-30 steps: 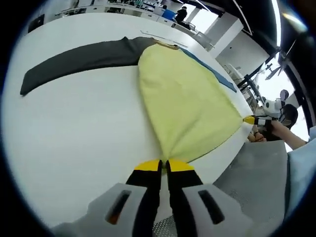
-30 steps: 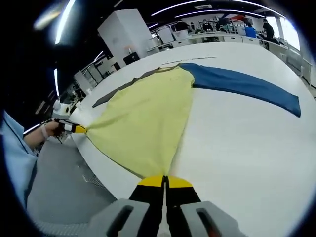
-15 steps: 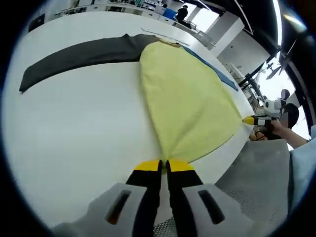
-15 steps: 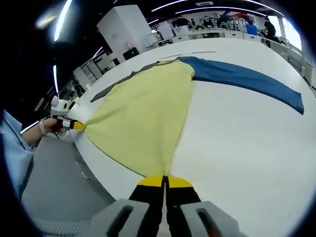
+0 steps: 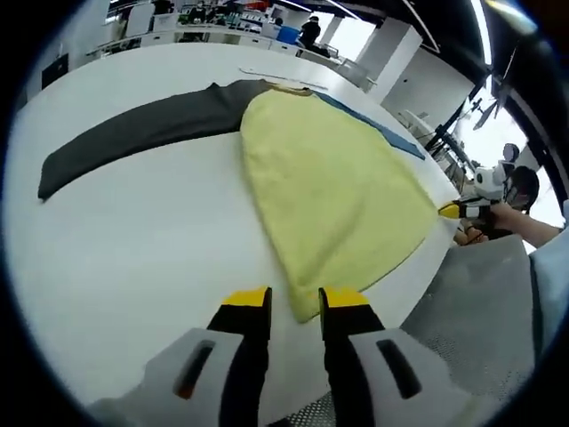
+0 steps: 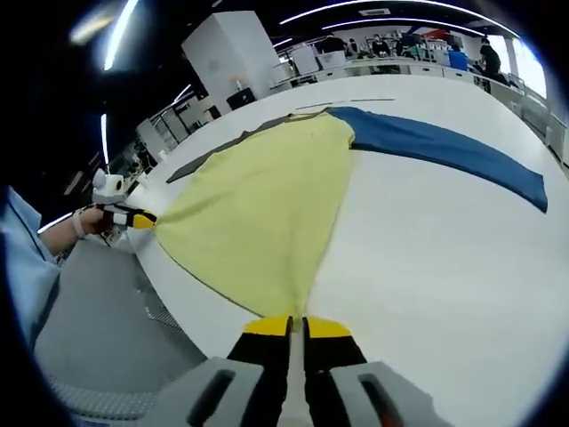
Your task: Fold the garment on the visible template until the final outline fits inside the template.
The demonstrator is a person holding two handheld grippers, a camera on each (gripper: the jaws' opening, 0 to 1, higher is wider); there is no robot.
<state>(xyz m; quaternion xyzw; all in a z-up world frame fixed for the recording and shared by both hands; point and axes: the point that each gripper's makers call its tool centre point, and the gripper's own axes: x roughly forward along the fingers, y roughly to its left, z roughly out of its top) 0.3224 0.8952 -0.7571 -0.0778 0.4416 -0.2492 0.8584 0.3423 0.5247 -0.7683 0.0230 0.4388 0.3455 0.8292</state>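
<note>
on white table [image 5: 133, 249], yellow garment [image 5: 329, 187], left gripper [image 5: 295, 302] parted, no legible writing

My left gripper [image 5: 295, 302] has two black jaws capped with yellow tips, rising from a pale grey housing with dark slots that show an orange mark. My right gripper [image 6: 296, 327] is built the same, and I wear a light blue sleeve [image 6: 22, 267].

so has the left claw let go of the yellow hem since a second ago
Yes. The left claw was shut on the hem corner; now its jaws stand apart, and the yellow garment corner lies loose on the white table between them.
</note>
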